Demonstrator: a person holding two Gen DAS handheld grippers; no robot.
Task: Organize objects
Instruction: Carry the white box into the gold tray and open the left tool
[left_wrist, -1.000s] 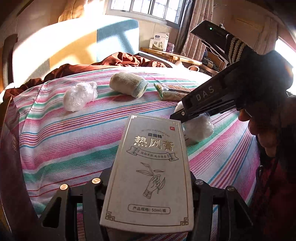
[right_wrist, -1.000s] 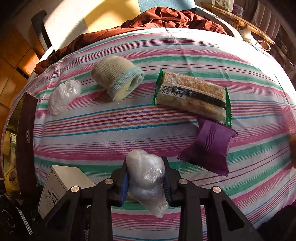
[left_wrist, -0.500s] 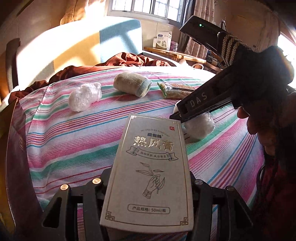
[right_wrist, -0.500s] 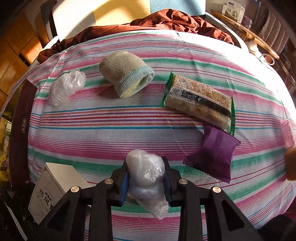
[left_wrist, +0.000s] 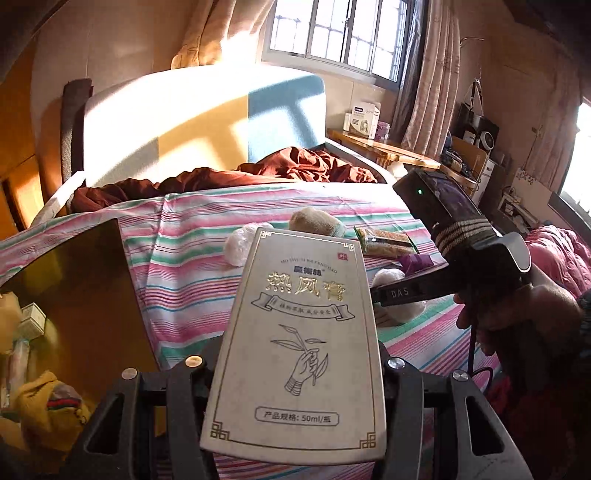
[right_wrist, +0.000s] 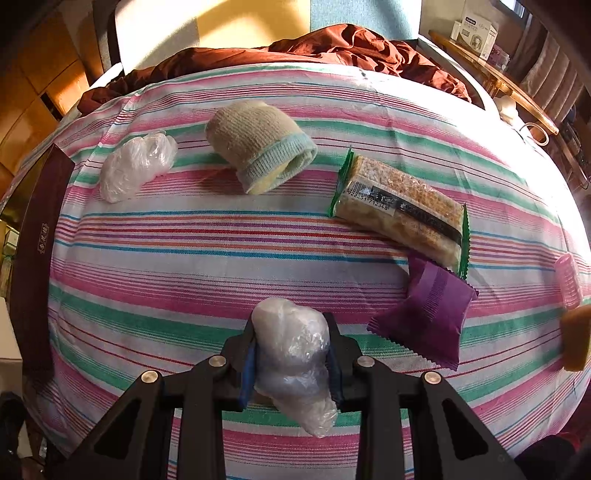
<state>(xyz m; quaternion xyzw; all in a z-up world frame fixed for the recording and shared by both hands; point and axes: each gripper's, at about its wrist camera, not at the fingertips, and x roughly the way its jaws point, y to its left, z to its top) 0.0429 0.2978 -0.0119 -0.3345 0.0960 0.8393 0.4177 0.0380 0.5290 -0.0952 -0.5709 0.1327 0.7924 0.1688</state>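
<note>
A white carton with gold print (left_wrist: 299, 332) stands upright in my left gripper (left_wrist: 295, 363), whose fingers are shut on its two sides, above the left edge of the striped bed sheet (left_wrist: 192, 266). My right gripper (right_wrist: 291, 332) points steeply down at the sheet (right_wrist: 229, 251) and is shut on a crumpled clear plastic bag (right_wrist: 295, 350). In the left wrist view that right gripper (left_wrist: 406, 293) shows at the right, a hand around its handle. On the sheet lie a second plastic bag (right_wrist: 136, 166), a rolled sock (right_wrist: 258, 147), a snack bar (right_wrist: 402, 206) and a purple packet (right_wrist: 424, 317).
A dark brown box (left_wrist: 74, 295) stands open at the bed's left side, with a yellow knitted item (left_wrist: 48, 410) and small packs inside. Its wall (right_wrist: 40, 236) lines the left edge. A pink roller (right_wrist: 569, 280) lies far right. A brown quilt (right_wrist: 332, 44) sits behind.
My left gripper rose and drew back to the left with the carton, so the open brown box came into its view. The right gripper kept its grip on the bag and hardly moved.
</note>
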